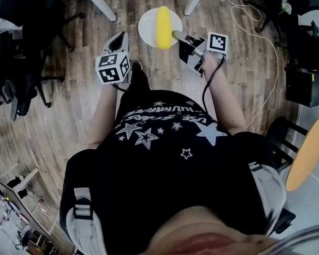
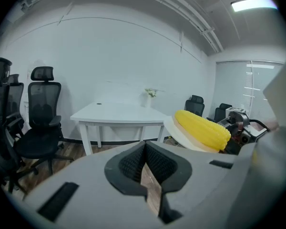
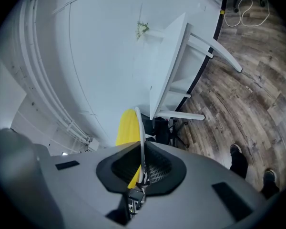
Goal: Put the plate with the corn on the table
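A white plate [image 1: 149,28] with a yellow corn cob [image 1: 164,26] on it hangs in the air over the wooden floor. My right gripper [image 1: 176,35] is shut on the plate's right rim. In the right gripper view the plate's rim [image 3: 141,137] stands edge-on between the pads of the right gripper [image 3: 142,168], with the corn [image 3: 127,128] on its left. My left gripper [image 1: 118,40] hovers left of the plate, shut and empty. From the left gripper [image 2: 145,163] the corn [image 2: 202,127] and plate [image 2: 181,135] show at the right. The white table [image 2: 118,112] stands ahead.
Black office chairs [image 2: 40,123] stand left of the table, and a small vase with a plant [image 2: 149,98] sits on its far edge. White table legs [image 1: 98,1] and a cable [image 1: 266,41] lie ahead on the floor. A yellow stool [image 1: 307,153] is at my right.
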A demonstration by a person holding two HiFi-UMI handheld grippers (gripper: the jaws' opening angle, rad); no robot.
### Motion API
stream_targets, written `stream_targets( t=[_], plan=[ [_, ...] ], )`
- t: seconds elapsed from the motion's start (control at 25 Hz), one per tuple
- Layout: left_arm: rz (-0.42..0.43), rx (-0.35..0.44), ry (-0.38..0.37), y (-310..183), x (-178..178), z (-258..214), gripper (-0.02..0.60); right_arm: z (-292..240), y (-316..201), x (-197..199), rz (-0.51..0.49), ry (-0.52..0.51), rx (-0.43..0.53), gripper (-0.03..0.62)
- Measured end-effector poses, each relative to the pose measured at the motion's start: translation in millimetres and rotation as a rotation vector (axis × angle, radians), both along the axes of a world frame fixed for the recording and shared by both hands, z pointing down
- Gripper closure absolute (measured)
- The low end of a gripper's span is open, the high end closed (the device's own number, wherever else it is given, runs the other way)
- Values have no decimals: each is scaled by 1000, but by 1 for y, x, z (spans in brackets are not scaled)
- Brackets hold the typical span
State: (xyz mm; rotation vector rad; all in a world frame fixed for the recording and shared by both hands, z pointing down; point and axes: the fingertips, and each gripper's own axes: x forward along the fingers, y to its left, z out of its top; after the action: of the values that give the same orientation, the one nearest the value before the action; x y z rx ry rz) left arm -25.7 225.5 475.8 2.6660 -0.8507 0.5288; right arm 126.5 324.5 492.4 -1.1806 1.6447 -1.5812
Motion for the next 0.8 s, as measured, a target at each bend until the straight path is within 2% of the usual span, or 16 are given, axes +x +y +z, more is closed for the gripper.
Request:
stream_targets(
  t=[0.52,0.68,0.8],
  plan=[
    [73,-5,14,-146,28,-5,577,-11,-137,14,81,-4,17,576],
    [79,-4,22,-163,27,-5,577,-15,-156,14,93,5,23,576],
    [75,-21,22,-213,18,3,577,-13,-210,9,95,5,15,575]
  ],
)
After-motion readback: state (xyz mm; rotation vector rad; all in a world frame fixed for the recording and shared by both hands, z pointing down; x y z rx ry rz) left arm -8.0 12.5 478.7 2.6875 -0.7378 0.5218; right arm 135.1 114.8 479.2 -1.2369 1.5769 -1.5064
